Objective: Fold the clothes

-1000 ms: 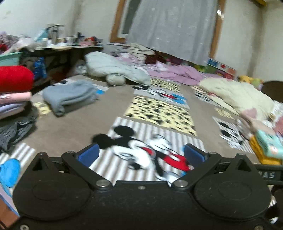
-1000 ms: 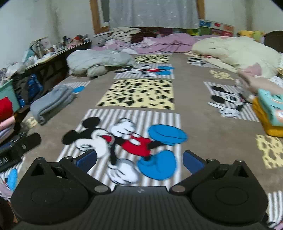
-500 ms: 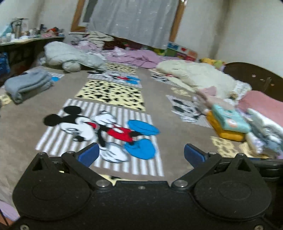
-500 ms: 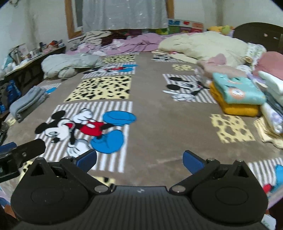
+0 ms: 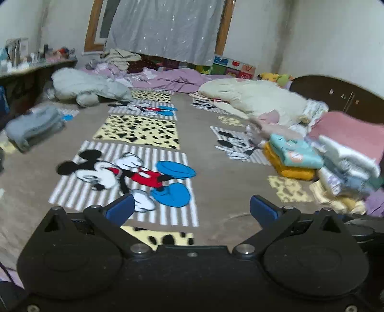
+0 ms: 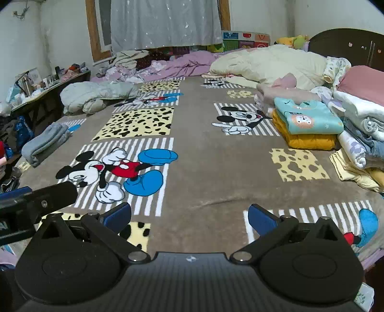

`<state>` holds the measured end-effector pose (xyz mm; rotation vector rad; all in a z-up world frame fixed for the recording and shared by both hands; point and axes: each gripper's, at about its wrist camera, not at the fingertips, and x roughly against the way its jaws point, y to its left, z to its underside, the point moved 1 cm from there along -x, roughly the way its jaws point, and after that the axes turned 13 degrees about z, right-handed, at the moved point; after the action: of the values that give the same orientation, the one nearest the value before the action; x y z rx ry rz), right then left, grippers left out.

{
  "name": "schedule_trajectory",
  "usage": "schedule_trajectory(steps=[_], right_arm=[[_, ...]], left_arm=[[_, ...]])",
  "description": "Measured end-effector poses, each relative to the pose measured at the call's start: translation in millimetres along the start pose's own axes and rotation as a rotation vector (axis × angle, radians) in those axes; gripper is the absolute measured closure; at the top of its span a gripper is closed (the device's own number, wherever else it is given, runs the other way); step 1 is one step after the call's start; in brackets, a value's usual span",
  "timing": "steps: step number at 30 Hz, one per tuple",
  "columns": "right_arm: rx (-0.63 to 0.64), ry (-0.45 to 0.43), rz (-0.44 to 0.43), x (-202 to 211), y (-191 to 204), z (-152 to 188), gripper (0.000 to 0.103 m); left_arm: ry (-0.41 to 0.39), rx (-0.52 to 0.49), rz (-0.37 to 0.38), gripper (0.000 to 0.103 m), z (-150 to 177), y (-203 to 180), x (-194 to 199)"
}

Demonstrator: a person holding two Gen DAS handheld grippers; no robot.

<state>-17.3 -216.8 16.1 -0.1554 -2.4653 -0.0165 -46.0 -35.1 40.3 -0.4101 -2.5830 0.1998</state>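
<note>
**Both grippers empty above the blanket, clothes stacked at right**

My left gripper (image 5: 190, 207) sits at the bottom of its view with its blue fingers (image 5: 119, 209) spread wide and nothing between them. My right gripper (image 6: 189, 216) is likewise released, fingers (image 6: 261, 219) apart and empty; part of the left tool shows at the lower left edge of the right view. Below both lies a brown blanket (image 6: 211, 168) printed with striped cartoon-mouse panels (image 6: 120, 170) and yellow spotted squares (image 6: 296, 164).

The clothes are well apart from my fingers. At centre right of the right view, a teal top (image 6: 307, 117) lies folded on a folded orange garment (image 6: 309, 141). Just to its right, at the frame edge, stands a taller pile of pale folded laundry (image 6: 360, 134). A grey folded item (image 6: 43, 144) rests at middle left. In the upper half, a grey-green quilt (image 6: 96, 94) lies at left, a cream quilt (image 6: 271, 63) at right, and a grey curtain (image 6: 165, 22) hangs at top centre.
</note>
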Motion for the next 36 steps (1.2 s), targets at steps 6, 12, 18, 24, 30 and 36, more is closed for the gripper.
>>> schedule_trajectory(steps=[6, 12, 18, 24, 30, 36], right_arm=[[-0.014, -0.027, 0.012, 12, -10, 2, 0.000], [-0.043, -0.059, 0.027, 23, -25, -2, 0.000], [-0.070, -0.056, 0.042, 21, -43, -3, 0.000], [-0.070, -0.037, 0.051, 14, -49, 0, 0.000], [-0.065, -0.022, 0.036, 2, -47, -1, 0.000], [-0.044, -0.005, 0.006, -9, -35, -3, 0.000]], left_arm=[[-0.006, 0.024, -0.030, 0.000, -3, -11, 4], [0.004, -0.085, -0.074, 0.000, -5, -28, -3], [0.037, -0.079, -0.074, 0.000, -4, -29, -17], [0.044, -0.075, -0.080, 0.000, -6, -26, -29], [0.061, -0.028, -0.088, 0.000, -5, -16, -38], [0.069, -0.038, -0.118, 0.000, -2, -3, -39]])
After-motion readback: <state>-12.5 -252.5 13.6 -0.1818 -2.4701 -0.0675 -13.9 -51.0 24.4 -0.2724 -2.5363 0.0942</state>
